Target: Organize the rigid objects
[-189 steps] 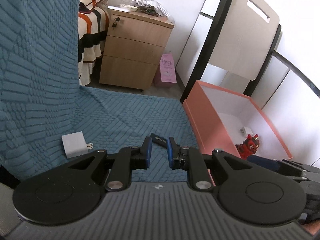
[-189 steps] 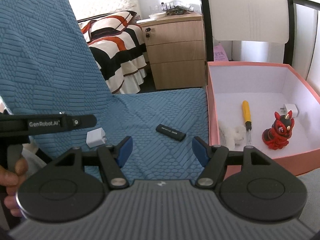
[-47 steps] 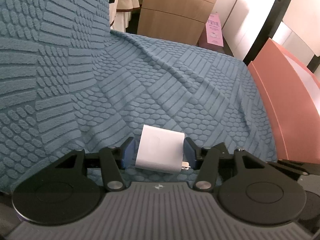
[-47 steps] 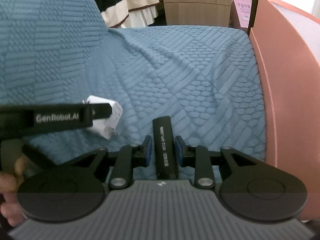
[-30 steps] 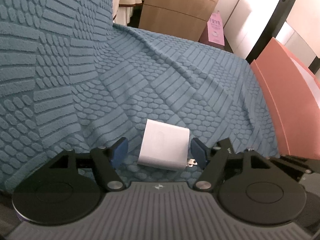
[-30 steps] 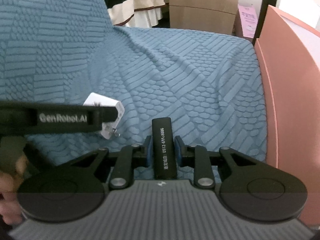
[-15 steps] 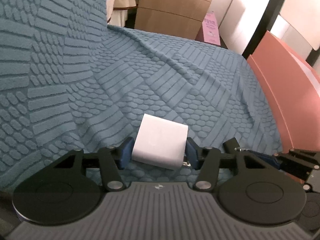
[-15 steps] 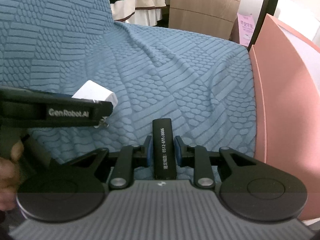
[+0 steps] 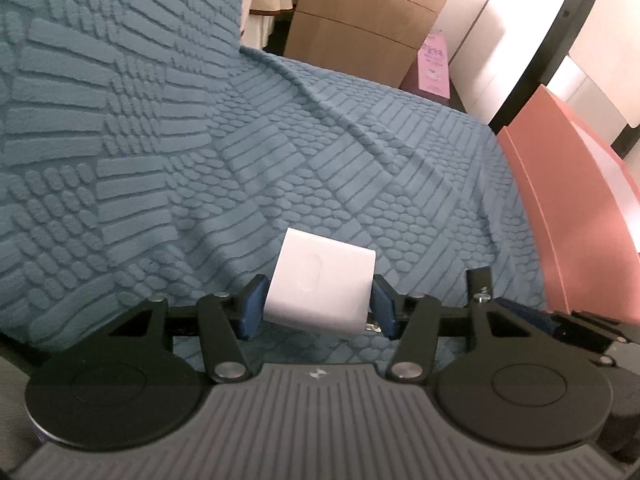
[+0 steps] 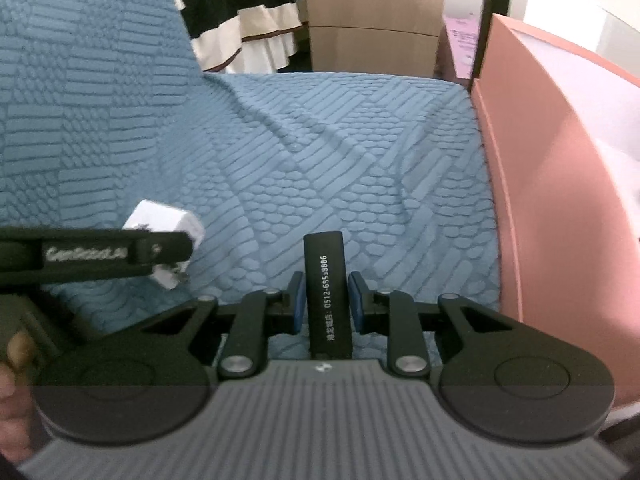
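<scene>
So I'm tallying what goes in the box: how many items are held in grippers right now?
2. A white charger sits in the left gripper; a black stick sits in the right gripper. The box's contents are hidden.

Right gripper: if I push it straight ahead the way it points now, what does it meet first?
The right gripper, shut on the black stick, points across the blue quilted cover. Going straight on, it would probably meet that cover first; the pink box lies off to its right. Depth is unclear.
</scene>
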A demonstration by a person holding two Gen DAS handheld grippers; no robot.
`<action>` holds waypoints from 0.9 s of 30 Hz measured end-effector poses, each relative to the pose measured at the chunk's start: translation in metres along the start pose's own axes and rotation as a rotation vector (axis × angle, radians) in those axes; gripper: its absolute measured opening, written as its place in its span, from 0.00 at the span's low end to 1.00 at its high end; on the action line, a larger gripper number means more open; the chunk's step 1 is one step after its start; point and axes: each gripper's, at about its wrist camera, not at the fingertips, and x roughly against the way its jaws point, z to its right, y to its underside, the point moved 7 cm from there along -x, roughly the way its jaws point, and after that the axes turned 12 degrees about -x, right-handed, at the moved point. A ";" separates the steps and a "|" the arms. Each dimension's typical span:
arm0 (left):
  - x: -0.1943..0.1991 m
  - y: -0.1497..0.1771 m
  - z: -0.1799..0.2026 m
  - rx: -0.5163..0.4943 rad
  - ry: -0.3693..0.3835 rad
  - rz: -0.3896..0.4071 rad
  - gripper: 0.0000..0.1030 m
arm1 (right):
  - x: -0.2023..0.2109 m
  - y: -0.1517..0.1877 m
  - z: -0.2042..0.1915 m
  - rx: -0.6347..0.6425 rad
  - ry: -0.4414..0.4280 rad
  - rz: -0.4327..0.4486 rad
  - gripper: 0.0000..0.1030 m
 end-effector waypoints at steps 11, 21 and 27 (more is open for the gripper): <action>0.012 -0.010 0.006 0.013 0.043 0.022 0.59 | 0.019 -0.019 0.003 -0.043 -0.039 0.026 0.11; 0.010 -0.012 0.009 0.027 0.073 0.031 0.59 | 0.015 -0.015 0.018 -0.064 -0.052 -0.002 0.11; 0.003 -0.010 0.007 0.027 0.058 0.020 0.59 | 0.013 -0.013 0.017 -0.114 -0.088 -0.006 0.13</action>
